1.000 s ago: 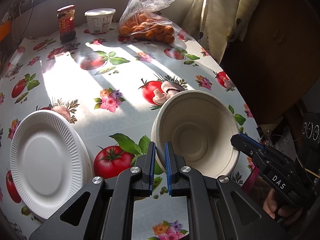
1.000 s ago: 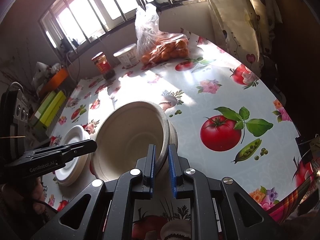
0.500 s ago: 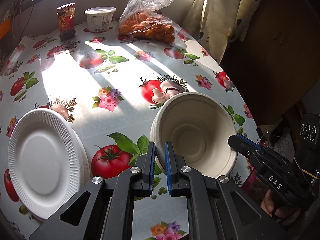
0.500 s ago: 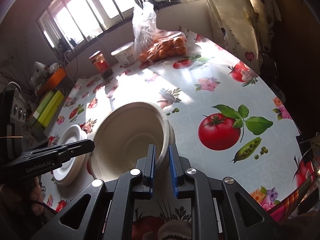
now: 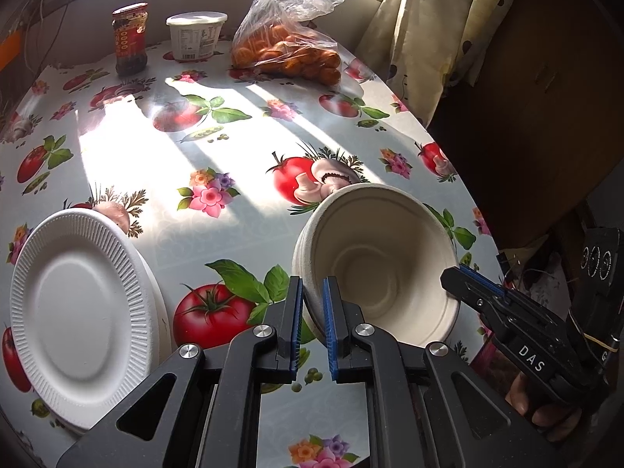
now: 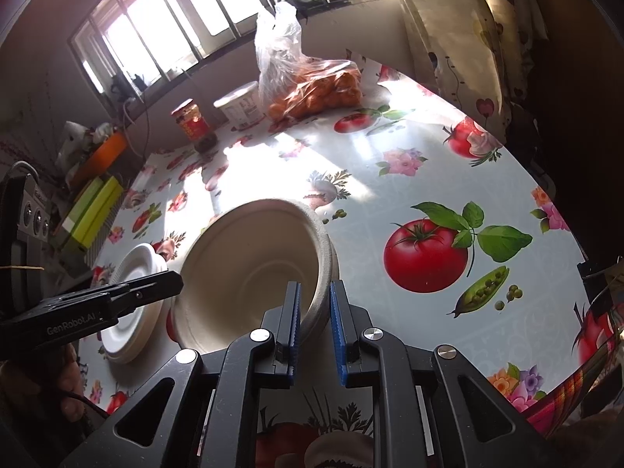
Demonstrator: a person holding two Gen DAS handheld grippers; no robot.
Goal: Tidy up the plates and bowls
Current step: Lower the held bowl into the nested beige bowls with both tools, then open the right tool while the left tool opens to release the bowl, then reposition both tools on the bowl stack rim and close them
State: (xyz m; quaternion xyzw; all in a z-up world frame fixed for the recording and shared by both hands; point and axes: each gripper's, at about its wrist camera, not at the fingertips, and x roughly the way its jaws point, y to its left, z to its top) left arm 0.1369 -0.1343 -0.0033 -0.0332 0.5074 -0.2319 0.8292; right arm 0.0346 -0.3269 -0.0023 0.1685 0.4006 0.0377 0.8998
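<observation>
On the near left of the table [image 5: 128, 148], a stack of white paper plates [image 5: 78, 312] with ribbed rims lies flat on the printed oilcloth, well apart from the grippers. Right of the plates, past a printed tomato, stands the bowl stack [image 5: 374, 265]: off-white, matte pulp bowls nested one inside another, rims layered, tilted so the hollow faces the left wrist camera. The left gripper [image 5: 312, 323] straddles the stack's near left rim, blue-ridged pads almost together with the rim between them; on the side toward the outer pad a thin gap shows, so a firm pinch cannot be confirmed. The right gripper [image 6: 314, 321] takes the opposite rim the same way, jaws nearly shut around the bowl wall, the right-hand pad standing slightly off it. In the left wrist view the right gripper's black finger reaches in from the far right edge to the bowl's rim, with fingertips of the person's hand [image 5: 546, 409] below it.

Far left on the table stands a red-labelled jar [image 5: 130, 39]; just right of it a white lidded tub [image 5: 196, 35]; further right a clear plastic bag of orange fruit [image 5: 288, 35]. A patterned curtain [image 5: 436, 31] hangs beyond the table's far right edge. Nothing lies between plates and bowls except bare oilcloth.
</observation>
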